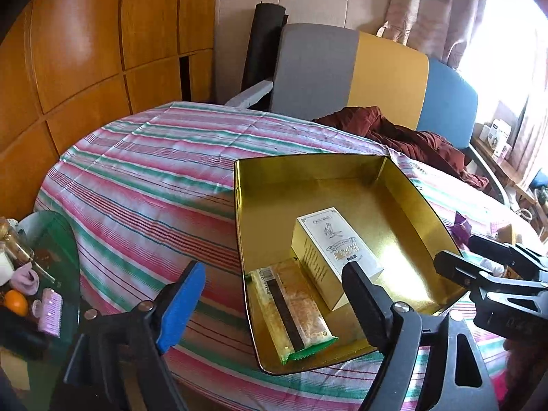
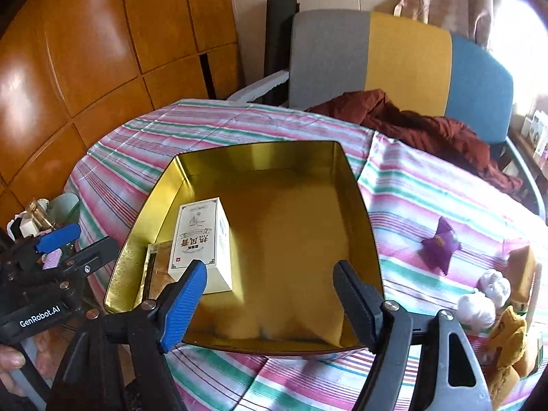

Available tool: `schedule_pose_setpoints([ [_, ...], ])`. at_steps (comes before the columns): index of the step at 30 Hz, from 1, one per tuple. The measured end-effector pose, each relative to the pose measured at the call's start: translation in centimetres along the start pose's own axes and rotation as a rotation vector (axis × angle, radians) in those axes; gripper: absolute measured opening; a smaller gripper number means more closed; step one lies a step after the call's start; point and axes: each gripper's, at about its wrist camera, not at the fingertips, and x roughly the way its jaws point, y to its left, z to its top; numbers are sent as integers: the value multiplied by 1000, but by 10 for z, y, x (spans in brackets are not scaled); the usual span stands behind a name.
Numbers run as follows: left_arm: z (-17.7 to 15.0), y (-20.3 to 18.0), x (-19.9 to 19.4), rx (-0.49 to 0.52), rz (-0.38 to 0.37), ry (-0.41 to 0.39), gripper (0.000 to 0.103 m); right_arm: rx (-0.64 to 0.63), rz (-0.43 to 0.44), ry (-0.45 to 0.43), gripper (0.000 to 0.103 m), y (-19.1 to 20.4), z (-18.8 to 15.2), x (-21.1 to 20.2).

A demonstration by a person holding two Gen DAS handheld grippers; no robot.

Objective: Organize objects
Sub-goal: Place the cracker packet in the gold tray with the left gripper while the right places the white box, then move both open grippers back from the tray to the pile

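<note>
Both grippers' fingers spread, empty — white box in gold tin just beyond.

Ref: tin tray, on table w/ striped cloth. Inside tray, left half: carton; snack pkt lies against carton's left side. Right of tray: folded pouch, 2 garlic bulbs. Behind tray: crumpled garment, then chair back.

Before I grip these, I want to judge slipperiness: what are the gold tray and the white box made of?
Gold tray: likely thin metal with a glossy gold finish; its walls mirror light. White box: seemingly printed cardboard, matte face, sharp folded edges.
</note>
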Motion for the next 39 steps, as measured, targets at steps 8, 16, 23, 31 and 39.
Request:
schedule_pose_setpoints([
  [8,1,-14,-6,50,-2,-21,83,23,-27,-27,79,-12,-4,-9],
  [16,0,-29,-5,91,-16,-12,83,67,-56,-30,79,-34,-11,-14],
  [23,0,-47,-2,137,-46,-3,83,146,-103,-1,79,-71,-20,-12],
  [31,-2,-75,9,203,-81,28,83,284,-177,23,79,-137,-36,-20],
  [39,2,-109,21,272,-130,54,83,422,-256,30,79,-212,-47,-44],
])
